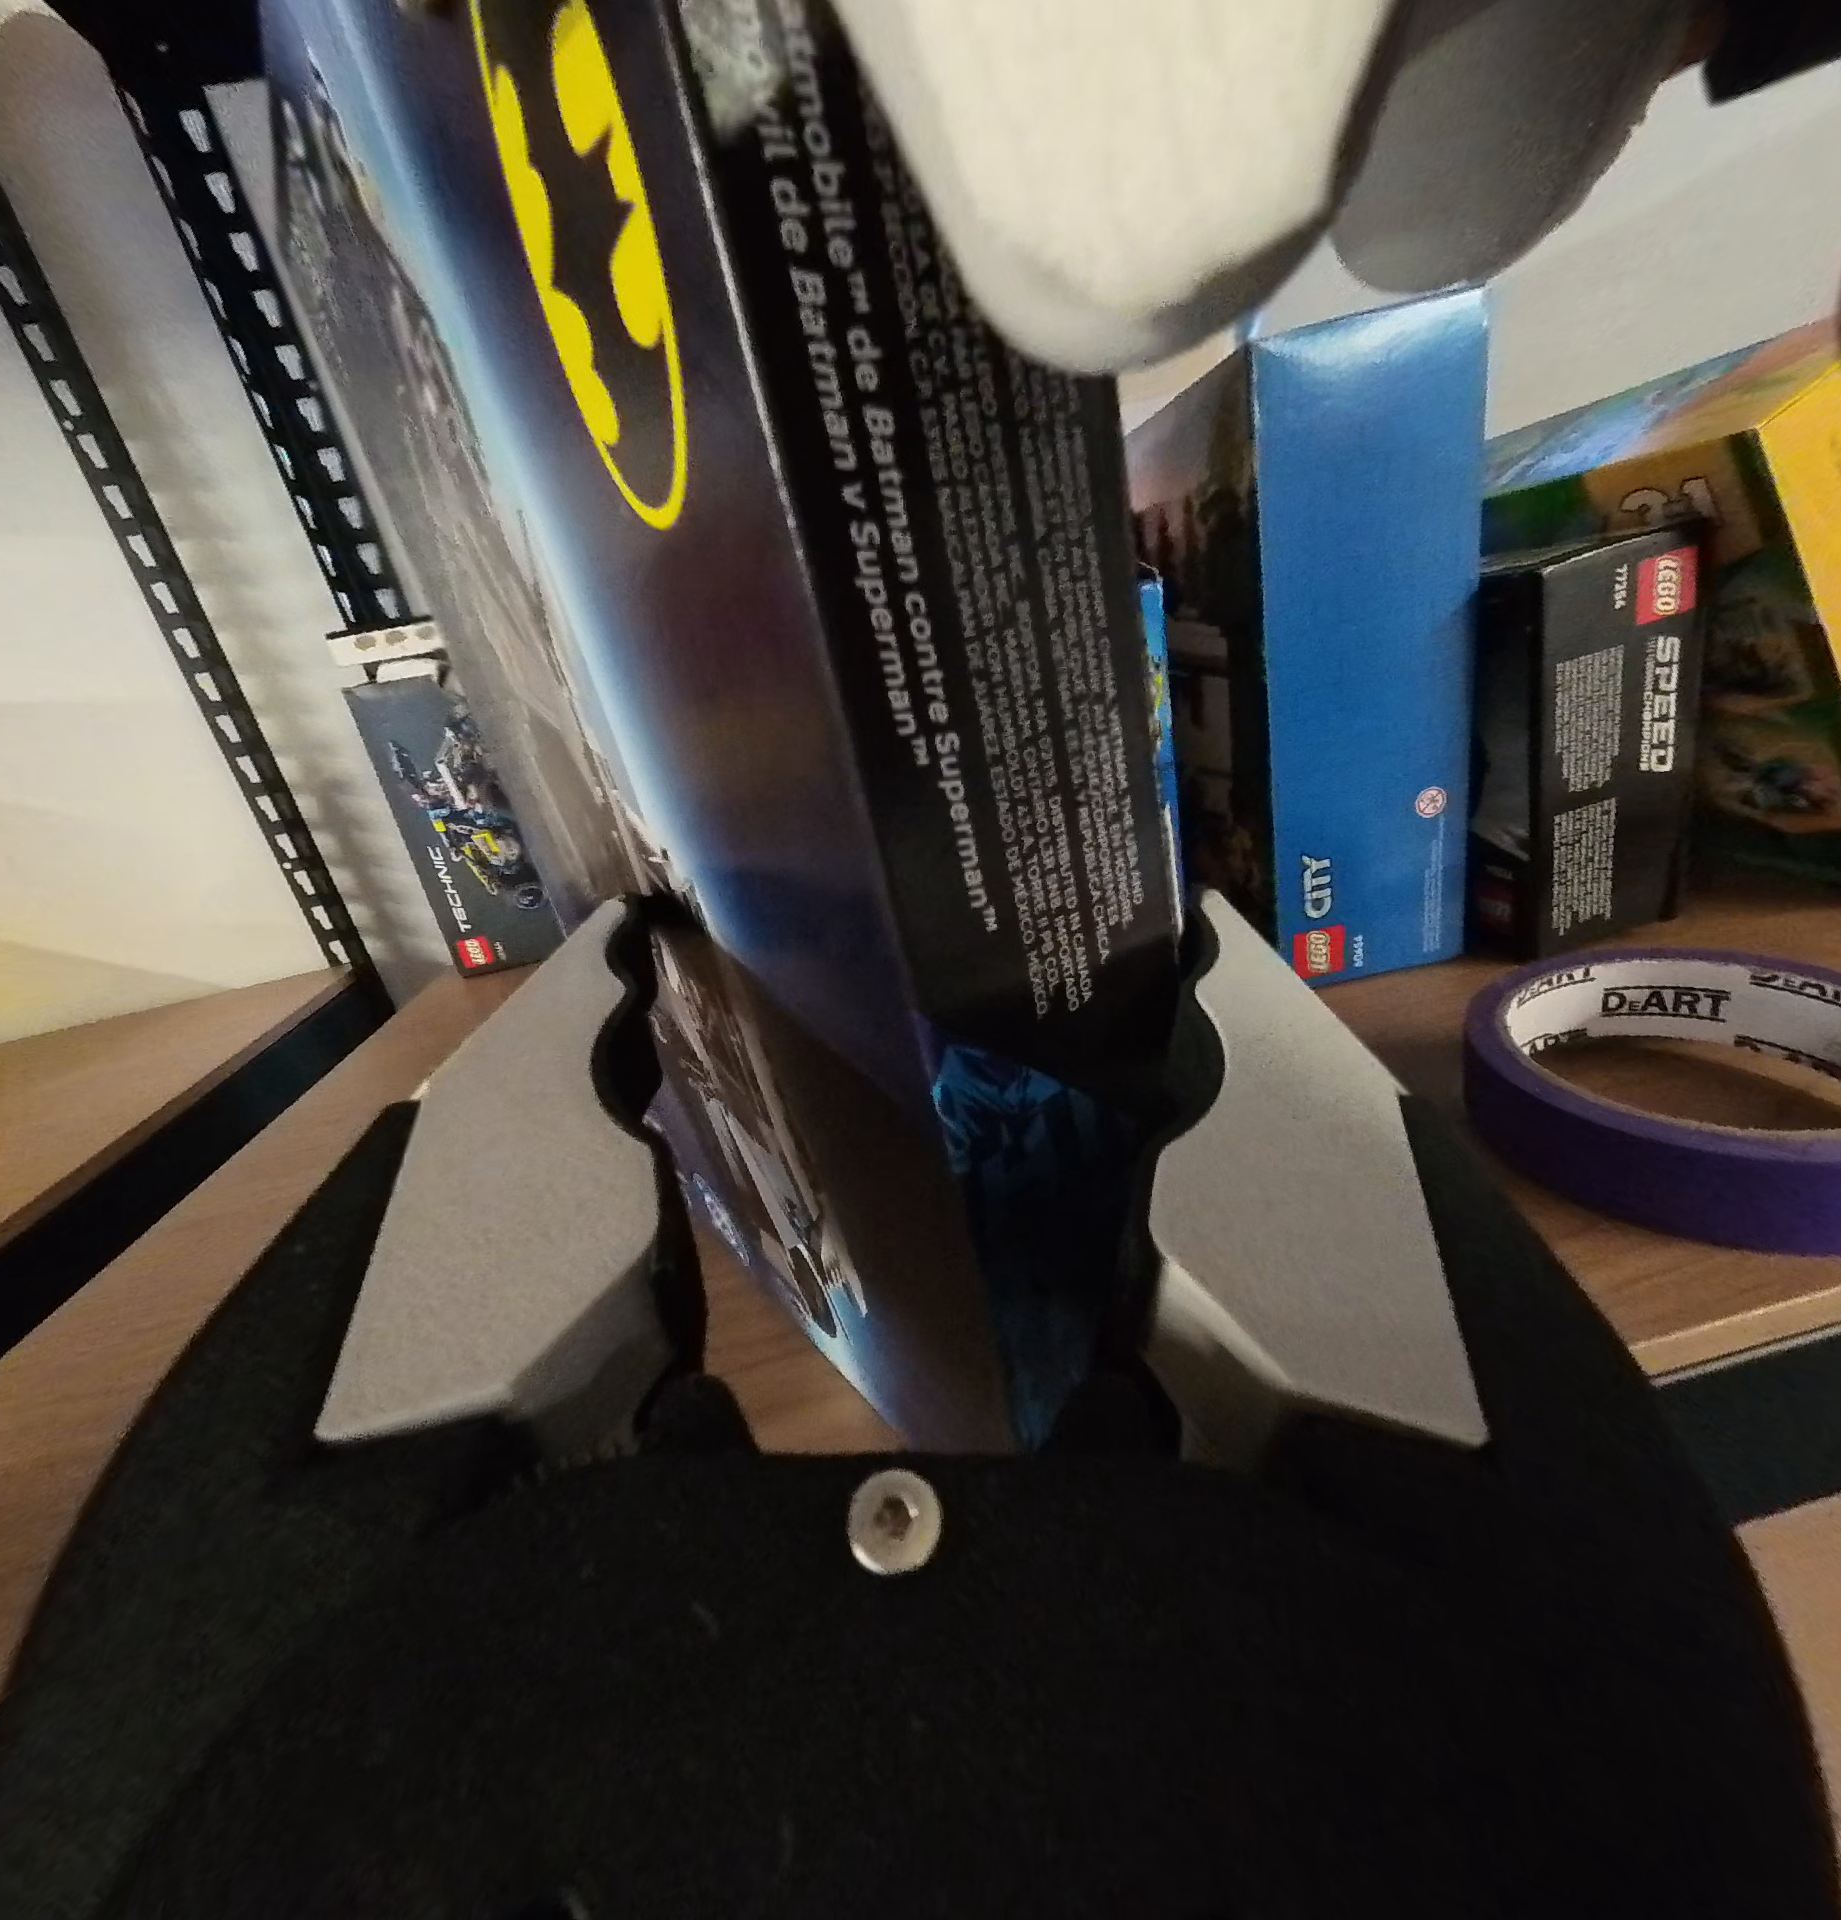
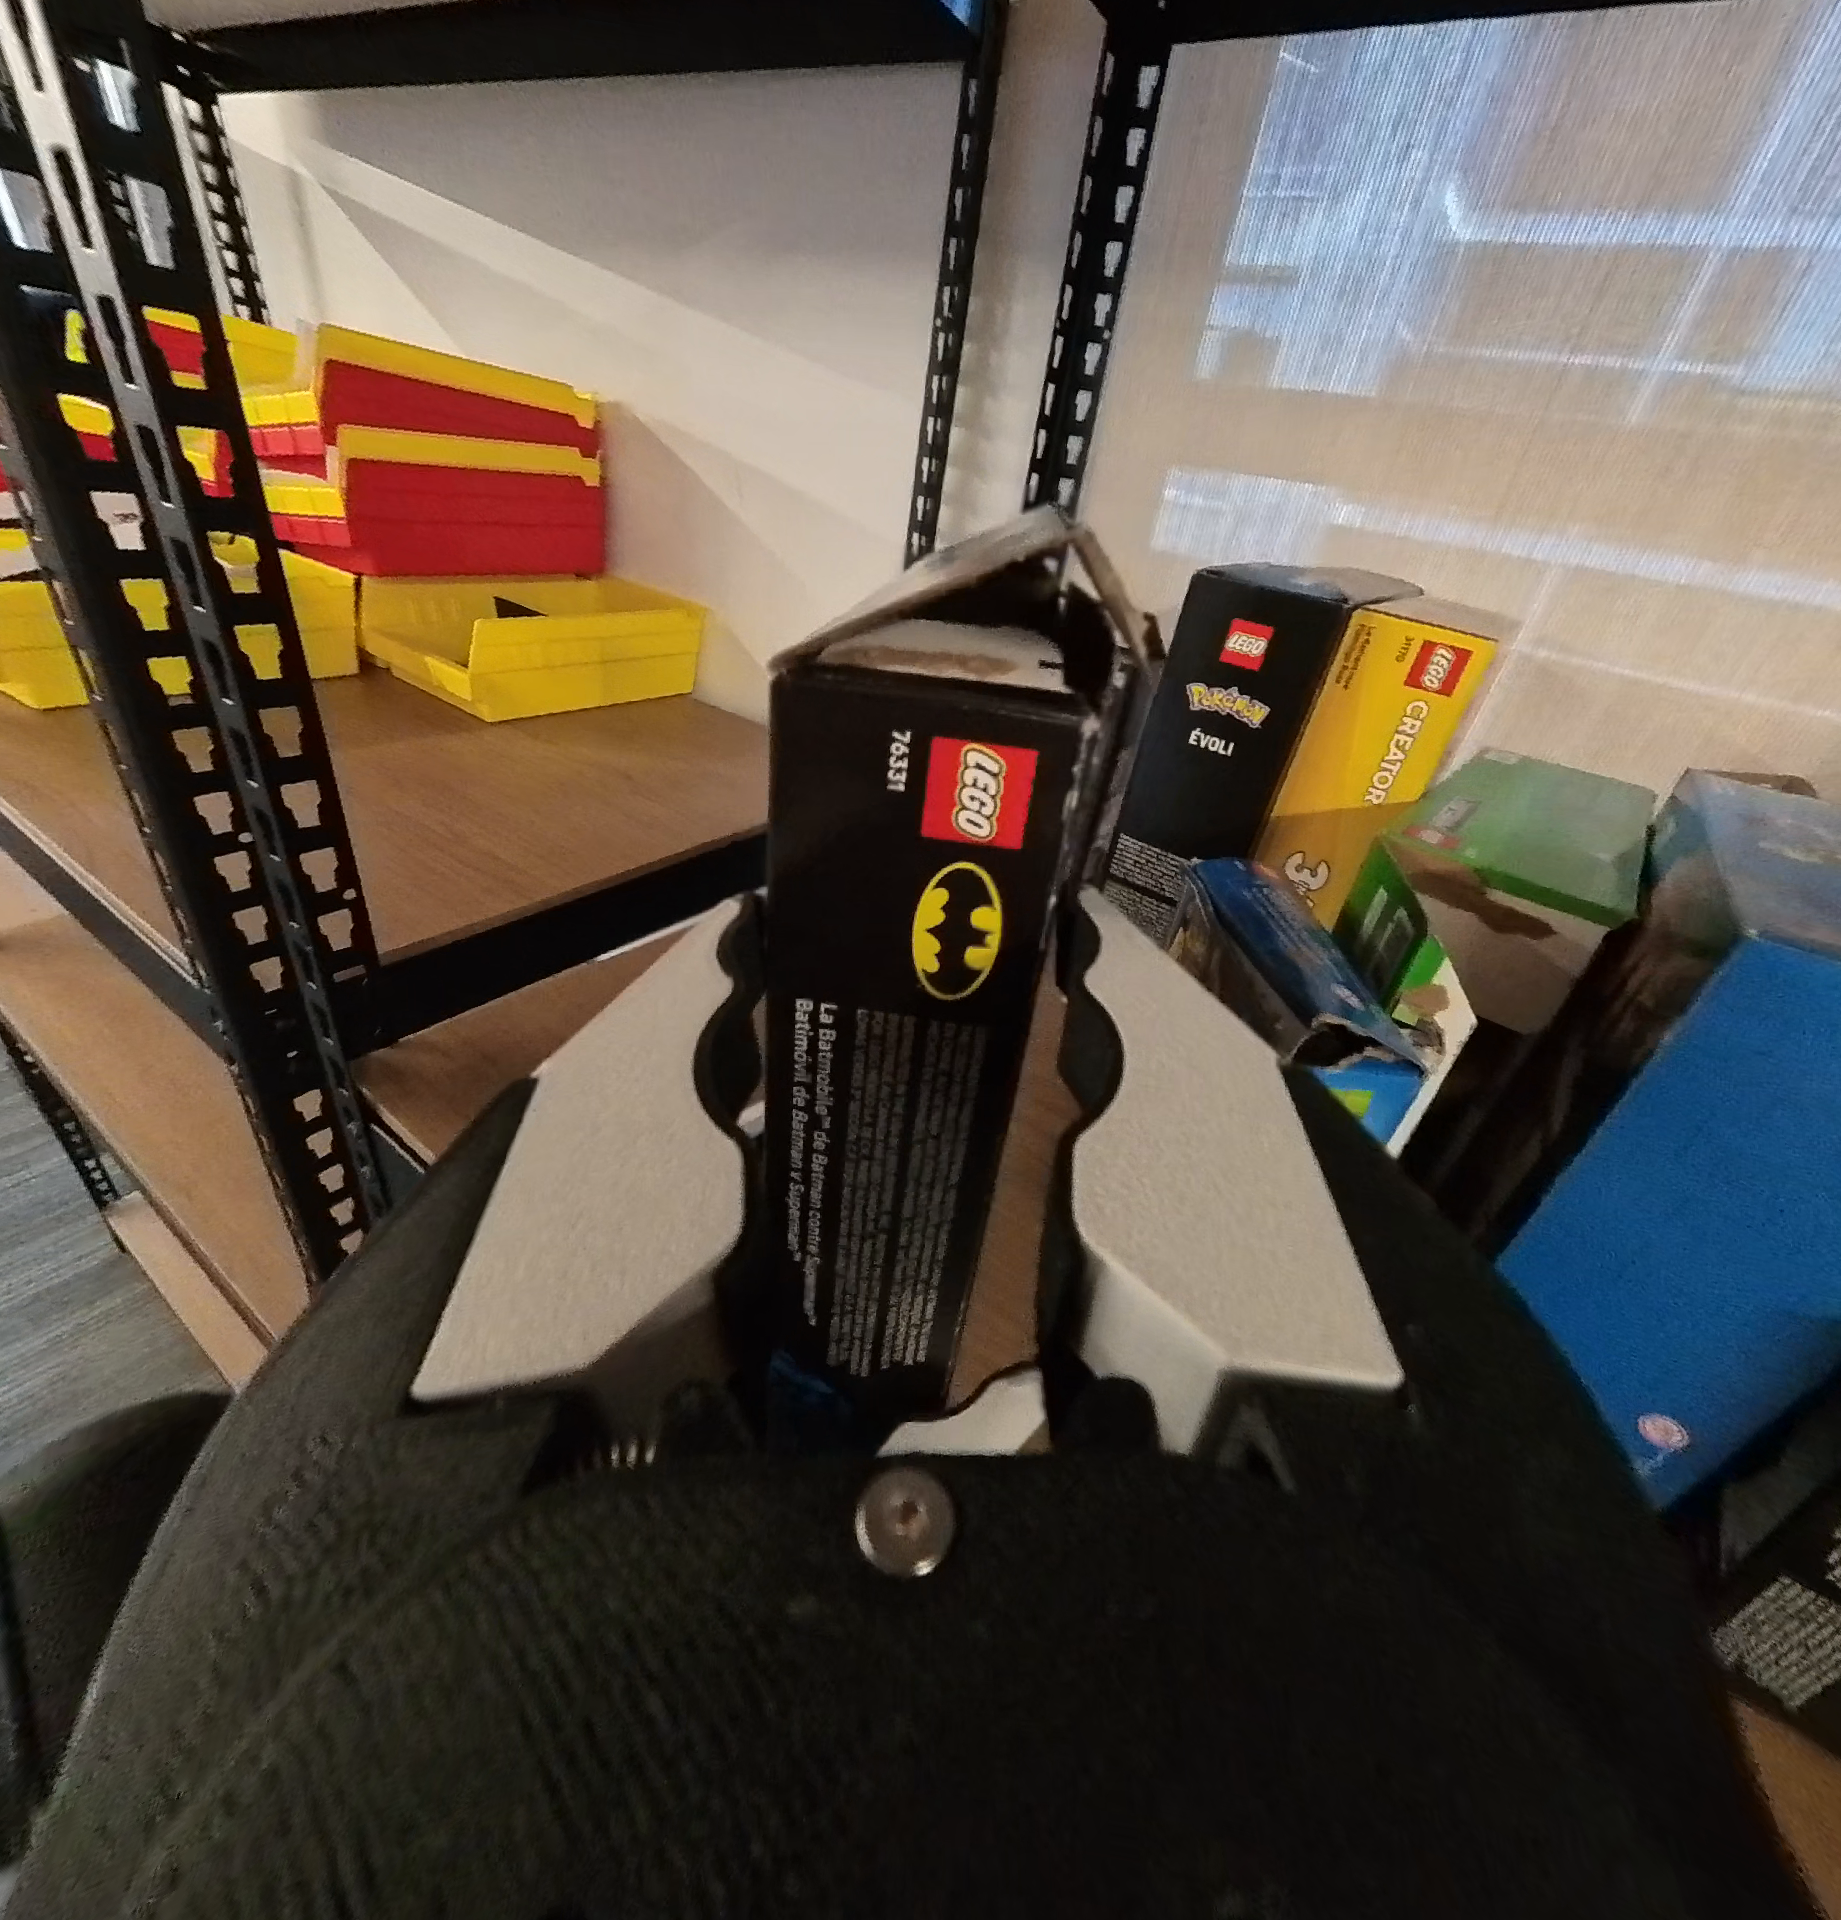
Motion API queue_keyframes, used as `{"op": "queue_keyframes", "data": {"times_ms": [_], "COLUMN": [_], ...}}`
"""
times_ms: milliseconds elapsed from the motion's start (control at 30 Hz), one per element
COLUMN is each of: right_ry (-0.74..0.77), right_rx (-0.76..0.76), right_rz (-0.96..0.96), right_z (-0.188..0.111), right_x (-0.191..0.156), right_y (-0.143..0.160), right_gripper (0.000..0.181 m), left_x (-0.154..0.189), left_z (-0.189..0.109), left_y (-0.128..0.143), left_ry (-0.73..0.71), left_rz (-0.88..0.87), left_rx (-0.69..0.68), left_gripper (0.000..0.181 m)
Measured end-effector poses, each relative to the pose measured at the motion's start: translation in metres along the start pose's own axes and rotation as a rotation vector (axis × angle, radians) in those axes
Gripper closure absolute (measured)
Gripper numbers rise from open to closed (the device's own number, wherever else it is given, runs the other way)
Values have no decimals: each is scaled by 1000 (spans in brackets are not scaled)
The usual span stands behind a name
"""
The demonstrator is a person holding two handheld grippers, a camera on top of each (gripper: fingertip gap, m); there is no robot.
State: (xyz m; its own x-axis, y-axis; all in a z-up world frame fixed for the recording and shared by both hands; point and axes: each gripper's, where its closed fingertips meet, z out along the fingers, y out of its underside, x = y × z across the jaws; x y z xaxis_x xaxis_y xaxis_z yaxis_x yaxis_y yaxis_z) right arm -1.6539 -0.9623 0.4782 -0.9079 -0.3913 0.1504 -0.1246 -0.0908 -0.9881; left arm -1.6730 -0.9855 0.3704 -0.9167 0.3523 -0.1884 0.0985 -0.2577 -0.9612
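Note:
A black toy-brick box with a yellow bat emblem (image 1: 895,623) stands upright above a wooden shelf (image 1: 1415,1278). My left gripper (image 1: 911,935) is shut on its lower end, its pads pressing both sides. A blurred white and grey gripper finger (image 1: 1103,177) covers the box's upper end. In the right wrist view my right gripper (image 2: 911,925) is shut on the same box (image 2: 895,1039), along its narrow side. The box's top flap (image 2: 999,582) is bent open.
A purple tape roll (image 1: 1674,1091) lies on the shelf at right. A blue box (image 1: 1373,644), a black box (image 1: 1612,748) and a small grey box (image 1: 469,831) stand behind. Black rack uprights (image 2: 199,727) stand left. Yellow and red bins (image 2: 459,540) sit far left; several boxes (image 2: 1726,1195) crowd the right.

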Motion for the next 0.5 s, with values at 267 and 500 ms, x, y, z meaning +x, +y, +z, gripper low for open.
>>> {"op": "queue_keyframes", "data": {"times_ms": [267,500], "right_ry": [-39,-160], "right_rx": [126,112], "right_rz": [-68,14], "right_z": [-15,-18], "right_x": [8,4], "right_y": [-28,-2], "right_gripper": [120,121], "left_x": [-14,-15], "left_z": [-6,-2], "left_y": [4,6], "left_ry": [56,149], "left_rz": [2,-5], "left_rx": [-36,-22], "left_gripper": [94,94]}}
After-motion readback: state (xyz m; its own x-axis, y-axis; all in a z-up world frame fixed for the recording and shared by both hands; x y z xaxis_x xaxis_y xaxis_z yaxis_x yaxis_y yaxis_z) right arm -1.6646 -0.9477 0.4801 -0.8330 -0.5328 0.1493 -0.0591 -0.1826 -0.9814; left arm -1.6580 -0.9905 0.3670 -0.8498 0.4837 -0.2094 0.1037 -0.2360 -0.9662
